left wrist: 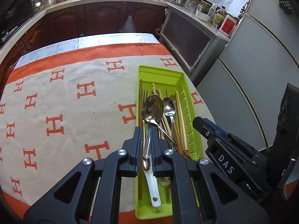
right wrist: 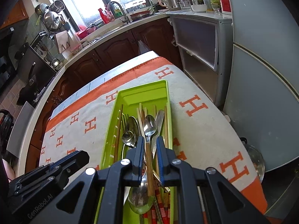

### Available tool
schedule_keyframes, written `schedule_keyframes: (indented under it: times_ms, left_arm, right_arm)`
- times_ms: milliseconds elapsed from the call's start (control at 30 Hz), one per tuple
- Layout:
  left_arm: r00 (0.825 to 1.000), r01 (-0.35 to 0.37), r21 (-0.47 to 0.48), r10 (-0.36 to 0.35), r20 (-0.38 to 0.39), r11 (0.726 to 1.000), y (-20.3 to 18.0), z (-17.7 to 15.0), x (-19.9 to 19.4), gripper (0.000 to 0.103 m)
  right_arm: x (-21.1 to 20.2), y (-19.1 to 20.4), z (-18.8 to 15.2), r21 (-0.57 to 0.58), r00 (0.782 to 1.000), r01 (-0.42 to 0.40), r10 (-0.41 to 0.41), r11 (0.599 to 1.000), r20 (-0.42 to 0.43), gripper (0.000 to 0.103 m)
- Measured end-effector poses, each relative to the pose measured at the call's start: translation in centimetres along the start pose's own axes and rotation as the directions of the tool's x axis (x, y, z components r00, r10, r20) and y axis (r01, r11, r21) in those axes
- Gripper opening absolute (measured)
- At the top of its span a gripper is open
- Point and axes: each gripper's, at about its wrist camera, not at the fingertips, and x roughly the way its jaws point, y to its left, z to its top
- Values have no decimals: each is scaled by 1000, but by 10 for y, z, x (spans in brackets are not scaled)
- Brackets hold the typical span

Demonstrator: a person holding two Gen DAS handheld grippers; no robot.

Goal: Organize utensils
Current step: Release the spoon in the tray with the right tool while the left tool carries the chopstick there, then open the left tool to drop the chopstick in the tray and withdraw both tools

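Two grippers hang over one green tray (left wrist: 182,78) of cutlery. Between the left gripper (left wrist: 145,130) jaws, nearly closed, runs the metal stem of a white-handled spoon (left wrist: 152,184); whether the pads press it I cannot tell. Ahead of it lie spoon bowls and chopsticks. The right gripper (right wrist: 150,140), jaws likewise narrow, has a wooden-handled spoon (right wrist: 149,127) between its fingers, grip unclear. Beneath the tray spreads a cream cloth (left wrist: 65,100) with orange letters; kitchen cabinets stand beyond.
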Motion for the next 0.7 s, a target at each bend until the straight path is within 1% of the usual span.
schedule_keyframes:
  times_ms: [33, 67, 133, 200, 300, 433, 500, 533, 600, 667, 700]
  left_arm:
    - [1000, 0, -2, 0, 3, 1000, 2, -1, -4, 15]
    - [1000, -4, -5, 4, 9, 1000, 4, -2, -9, 18]
    - [1000, -14, -12, 14, 26, 1000, 9, -4, -20, 30]
    - [999, -25, -17, 26, 47, 1000, 13, -7, -31, 35]
    - [996, -50, -22, 51, 67, 999, 22, -14, -47, 41]
    - [992, -92, -30, 94, 83, 995, 33, -27, -63, 53]
    - [988, -121, -32, 124, 88, 992, 38, -36, -68, 56]
    - [987, -132, -34, 135, 88, 991, 41, -39, -71, 58]
    - [984, -154, -45, 157, 85, 987, 48, -48, -75, 59]
    - [982, -170, -64, 174, 75, 983, 57, -55, -80, 62]
    - [980, -180, -76, 185, 66, 981, 61, -59, -82, 66]
  right_arm:
    - [-2, 2, -1, -4, 1000, -1, 1, 1000, 1, 13]
    - [-4, 4, -2, -7, 1000, -3, 3, 1000, 3, 13]
    - [-8, 8, -4, -17, 1000, -7, 7, 1000, 4, 13]
    - [-10, 12, -7, -27, 1000, -13, 13, 1000, 0, 13]
    - [-14, 20, -13, -49, 1000, -23, 22, 999, -7, 13]
    - [-18, 31, -23, -78, 999, -35, 33, 996, -18, 13]
    - [-19, 36, -27, -89, 999, -40, 38, 995, -25, 14]
    - [-20, 39, -30, -95, 999, -42, 39, 995, -30, 14]
    - [-22, 43, -35, -103, 998, -48, 44, 994, -36, 21]
    - [-24, 48, -40, -114, 998, -53, 49, 992, -44, 21]
    - [-25, 51, -43, -118, 997, -58, 52, 991, -50, 21]
